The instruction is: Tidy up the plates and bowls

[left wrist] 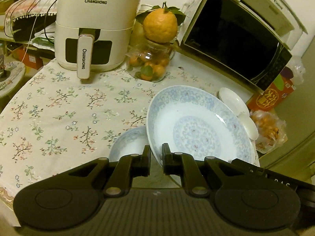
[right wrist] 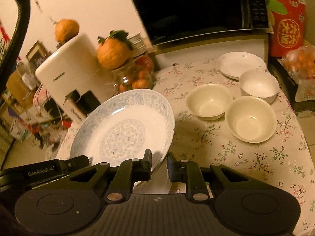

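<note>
A large blue-patterned plate [left wrist: 196, 125] is tilted above the floral tablecloth [left wrist: 59, 108], held by its rim from two sides. My left gripper [left wrist: 156, 147] is shut on its near rim. My right gripper [right wrist: 159, 154] is shut on the opposite rim of the same plate [right wrist: 122, 129]. Under its left edge a smaller blue-patterned plate [left wrist: 130, 143] lies on the cloth. A white plate [right wrist: 241, 64] and three bowls, two cream [right wrist: 209, 101] [right wrist: 251, 119] and one white [right wrist: 258, 85], stand on the table to the right in the right wrist view.
A white air fryer [left wrist: 94, 25], a glass jar of small oranges [left wrist: 151, 63] topped by a big orange, and a black microwave [left wrist: 234, 47] line the back. A red box [left wrist: 273, 96] and a bag of oranges [left wrist: 269, 131] sit at the right edge.
</note>
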The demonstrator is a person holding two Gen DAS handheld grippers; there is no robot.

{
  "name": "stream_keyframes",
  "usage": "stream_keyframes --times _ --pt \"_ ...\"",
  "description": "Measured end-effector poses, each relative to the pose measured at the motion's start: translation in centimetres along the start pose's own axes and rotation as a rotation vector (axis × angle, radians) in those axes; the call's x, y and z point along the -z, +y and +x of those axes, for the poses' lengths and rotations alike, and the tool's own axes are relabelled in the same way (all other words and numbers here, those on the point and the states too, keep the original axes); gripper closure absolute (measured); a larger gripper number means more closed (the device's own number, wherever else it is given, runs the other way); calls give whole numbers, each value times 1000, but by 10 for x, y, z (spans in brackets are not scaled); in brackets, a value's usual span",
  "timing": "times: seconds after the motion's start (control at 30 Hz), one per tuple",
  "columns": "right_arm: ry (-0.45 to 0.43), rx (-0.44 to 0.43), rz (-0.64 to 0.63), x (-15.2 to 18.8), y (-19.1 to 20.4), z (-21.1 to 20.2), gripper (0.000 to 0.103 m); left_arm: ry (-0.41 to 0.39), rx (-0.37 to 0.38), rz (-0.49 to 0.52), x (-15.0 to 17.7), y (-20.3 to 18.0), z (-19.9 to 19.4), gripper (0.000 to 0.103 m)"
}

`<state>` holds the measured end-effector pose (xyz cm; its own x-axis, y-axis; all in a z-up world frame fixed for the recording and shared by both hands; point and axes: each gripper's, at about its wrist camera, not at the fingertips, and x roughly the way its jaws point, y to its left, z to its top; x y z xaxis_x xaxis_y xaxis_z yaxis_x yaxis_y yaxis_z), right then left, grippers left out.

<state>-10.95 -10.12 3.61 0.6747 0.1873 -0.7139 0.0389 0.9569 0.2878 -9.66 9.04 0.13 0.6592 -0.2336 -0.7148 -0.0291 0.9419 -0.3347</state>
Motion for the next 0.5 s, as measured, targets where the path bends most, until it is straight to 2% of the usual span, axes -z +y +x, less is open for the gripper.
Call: stream_keyframes --times 0.5 --pt "155 2 -46 24 8 33 86 84 -80 6 18 22 17 94"
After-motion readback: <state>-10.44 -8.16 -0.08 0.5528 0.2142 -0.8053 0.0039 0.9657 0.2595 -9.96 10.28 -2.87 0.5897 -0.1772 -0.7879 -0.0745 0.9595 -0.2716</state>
